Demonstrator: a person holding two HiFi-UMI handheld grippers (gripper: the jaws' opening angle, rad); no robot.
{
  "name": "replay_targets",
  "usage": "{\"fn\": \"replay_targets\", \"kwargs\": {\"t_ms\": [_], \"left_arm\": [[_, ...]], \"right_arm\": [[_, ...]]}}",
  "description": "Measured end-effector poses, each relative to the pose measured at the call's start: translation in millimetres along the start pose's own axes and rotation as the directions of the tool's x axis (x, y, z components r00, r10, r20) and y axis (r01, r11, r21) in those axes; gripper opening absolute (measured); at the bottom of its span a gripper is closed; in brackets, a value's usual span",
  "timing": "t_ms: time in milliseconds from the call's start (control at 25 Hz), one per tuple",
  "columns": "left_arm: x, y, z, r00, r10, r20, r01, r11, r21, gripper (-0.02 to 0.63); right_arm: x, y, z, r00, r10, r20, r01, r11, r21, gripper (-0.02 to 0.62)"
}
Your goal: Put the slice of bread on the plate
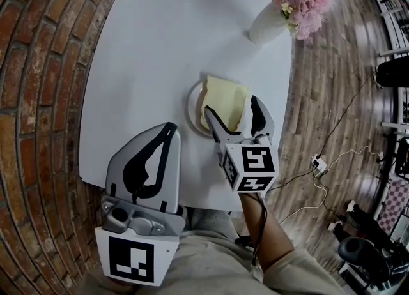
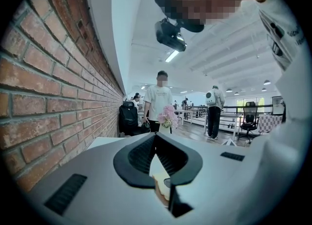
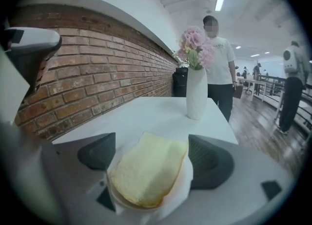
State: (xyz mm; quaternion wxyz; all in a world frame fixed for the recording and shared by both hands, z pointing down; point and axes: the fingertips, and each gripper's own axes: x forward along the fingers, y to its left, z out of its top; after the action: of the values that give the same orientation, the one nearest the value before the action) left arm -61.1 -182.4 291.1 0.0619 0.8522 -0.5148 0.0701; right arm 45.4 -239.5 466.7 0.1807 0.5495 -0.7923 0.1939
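Observation:
A pale yellow slice of bread [image 1: 223, 101] lies on a small white plate [image 1: 193, 105] near the table's right edge. My right gripper [image 1: 231, 107] hovers over it, open, one finger on either side of the slice and neither pad pressing on it. In the right gripper view the bread [image 3: 148, 170] rests flat on the plate [image 3: 184, 190] between the wide jaws of the right gripper [image 3: 153, 156]. My left gripper [image 1: 167, 133] is shut and empty, low over the table to the left of the plate. Through the left gripper [image 2: 155, 139] a bit of the bread [image 2: 161, 190] shows.
A white vase of pink flowers [image 1: 271, 19] stands at the table's far right corner, beyond the plate; it also shows as the vase [image 3: 197, 97]. A brick wall [image 1: 38, 96] runs along the left. The wooden floor [image 1: 326, 108] and cables lie to the right. People stand far behind.

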Motion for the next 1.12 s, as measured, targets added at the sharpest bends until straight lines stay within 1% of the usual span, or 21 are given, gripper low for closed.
{"fn": "replay_targets", "kwargs": {"t_ms": [80, 160, 280, 400, 440, 480, 640, 840, 960, 1120], "left_arm": [[-1.1, -2.9, 3.3, 1.000, -0.007, 0.005, 0.007, 1.000, 0.002, 0.009], [-1.7, -4.9, 4.1, 1.000, -0.011, 0.006, 0.011, 1.000, 0.002, 0.011], [-2.1, -6.2, 4.0, 1.000, -0.015, 0.008, 0.015, 1.000, 0.005, 0.011], [-0.7, -7.5, 1.6, 1.000, -0.017, 0.004, 0.017, 1.000, 0.003, 0.011], [-0.3, -8.0, 0.7, 1.000, -0.018, 0.003, 0.018, 1.000, 0.001, 0.011], [-0.2, -8.5, 0.3, 1.000, -0.019, 0.002, 0.019, 1.000, -0.001, 0.009], [0.2, -11.2, 2.1, 1.000, -0.023, 0.011, 0.023, 1.000, -0.002, 0.010], [1.6, -15.5, 4.1, 0.999, -0.032, 0.018, 0.032, 0.999, -0.004, 0.010], [1.8, -17.6, 4.3, 0.999, -0.037, 0.019, 0.037, 0.999, -0.004, 0.009], [0.6, -20.8, 5.7, 0.999, -0.040, 0.022, 0.040, 0.999, -0.003, 0.010]], "right_arm": [[-3.6, 0.7, 2.3, 1.000, 0.005, 0.014, -0.005, 1.000, 0.003, 0.451], [-7.1, 0.3, 3.5, 1.000, 0.001, 0.028, -0.001, 1.000, 0.002, 0.325], [-9.5, 1.2, 5.3, 0.999, 0.003, 0.047, -0.003, 1.000, 0.007, 0.231], [-12.7, -1.5, 9.6, 0.997, -0.017, 0.074, 0.016, 1.000, 0.012, 0.076], [-14.4, -2.9, 11.3, 0.996, -0.025, 0.083, 0.023, 1.000, 0.017, 0.036], [-16.6, -3.9, 13.2, 0.995, -0.030, 0.092, 0.028, 0.999, 0.023, 0.015], [-30.4, -4.3, 29.6, 0.987, -0.044, 0.152, 0.040, 0.999, 0.028, 0.008], [-56.5, 4.6, 66.2, 0.966, -0.030, 0.255, 0.037, 0.999, -0.022, 0.006], [-78.2, 15.9, 91.7, 0.943, -0.014, 0.333, 0.037, 0.997, -0.065, 0.006], [-109.1, 33.9, 119.7, 0.905, 0.016, 0.426, 0.024, 0.996, -0.087, 0.006]]}}
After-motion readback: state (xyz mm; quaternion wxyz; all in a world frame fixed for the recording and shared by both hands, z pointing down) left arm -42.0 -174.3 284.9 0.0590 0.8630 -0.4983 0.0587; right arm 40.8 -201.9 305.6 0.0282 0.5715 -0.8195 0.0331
